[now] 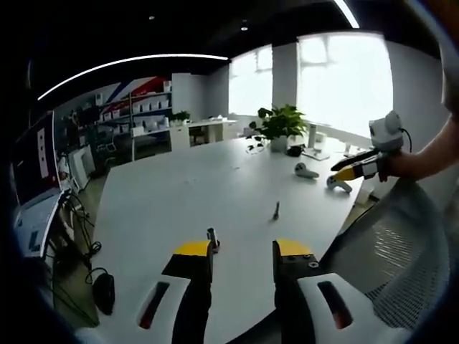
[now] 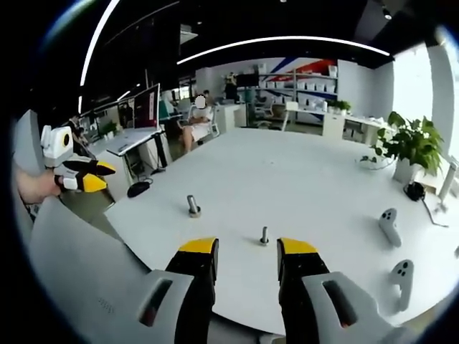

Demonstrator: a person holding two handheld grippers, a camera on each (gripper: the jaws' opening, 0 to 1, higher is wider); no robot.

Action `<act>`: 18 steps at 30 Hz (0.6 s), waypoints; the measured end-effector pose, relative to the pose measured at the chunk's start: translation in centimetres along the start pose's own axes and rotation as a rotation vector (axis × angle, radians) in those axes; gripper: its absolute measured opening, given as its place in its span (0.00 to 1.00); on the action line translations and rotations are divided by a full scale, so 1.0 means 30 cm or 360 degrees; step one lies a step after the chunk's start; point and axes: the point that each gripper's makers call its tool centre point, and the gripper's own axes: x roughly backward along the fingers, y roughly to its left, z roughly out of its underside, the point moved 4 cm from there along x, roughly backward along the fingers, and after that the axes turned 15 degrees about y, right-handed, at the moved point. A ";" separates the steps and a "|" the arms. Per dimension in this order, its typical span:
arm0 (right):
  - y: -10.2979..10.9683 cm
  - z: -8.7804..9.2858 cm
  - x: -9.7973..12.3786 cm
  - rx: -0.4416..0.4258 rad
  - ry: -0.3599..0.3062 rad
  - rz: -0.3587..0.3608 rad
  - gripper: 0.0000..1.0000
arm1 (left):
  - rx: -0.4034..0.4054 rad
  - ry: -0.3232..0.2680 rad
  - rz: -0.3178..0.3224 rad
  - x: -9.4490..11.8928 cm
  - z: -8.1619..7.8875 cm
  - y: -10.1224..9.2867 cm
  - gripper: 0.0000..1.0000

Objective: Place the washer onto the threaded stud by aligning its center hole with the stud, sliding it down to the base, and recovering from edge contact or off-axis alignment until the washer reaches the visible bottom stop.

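Two small metal pieces are standing upright on the white worktop [image 2: 287,172], well apart from each other. In the right gripper view the threaded stud [image 2: 264,236] is sitting just ahead of the right gripper [image 2: 247,252], roughly in line with the gap between its yellow-tipped jaws, which are standing apart with nothing between them. The second piece, a thicker stud [image 2: 193,206], is standing farther off to the left in that view; whether the washer is sitting on it cannot be told at this size.

In the left gripper view the same two pieces are showing from the other side: the thicker stud [image 1: 212,239] is sitting right by the left jaw of the left gripper [image 1: 242,251], and the thin threaded stud [image 1: 276,211] is standing farther out on the worktop [image 1: 186,186]. The left gripper's jaws are likewise spread with nothing held.

Each view is catching the other gripper at its edge: the right gripper [image 1: 343,169] with a hand behind it, and the left gripper [image 2: 105,172], jaws slightly parted.

Two white handheld controllers [image 2: 389,225] are lying on the worktop, with one potted plant [image 2: 410,145] beyond them. A mesh chair back [image 1: 398,251] is showing in the left gripper view, and a seated person [image 2: 195,122] is showing in the right gripper view
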 end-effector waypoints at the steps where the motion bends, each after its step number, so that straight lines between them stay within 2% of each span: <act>1: 0.003 -0.002 0.002 0.0000 -0.0001 -0.0001 0.35 | 0.0003 -0.0003 -0.0001 0.001 0.000 0.000 0.31; 18: 0.030 -0.010 0.008 -0.0008 0.0023 -0.0005 0.34 | 0.0034 -0.0022 -0.0021 0.008 0.000 0.013 0.31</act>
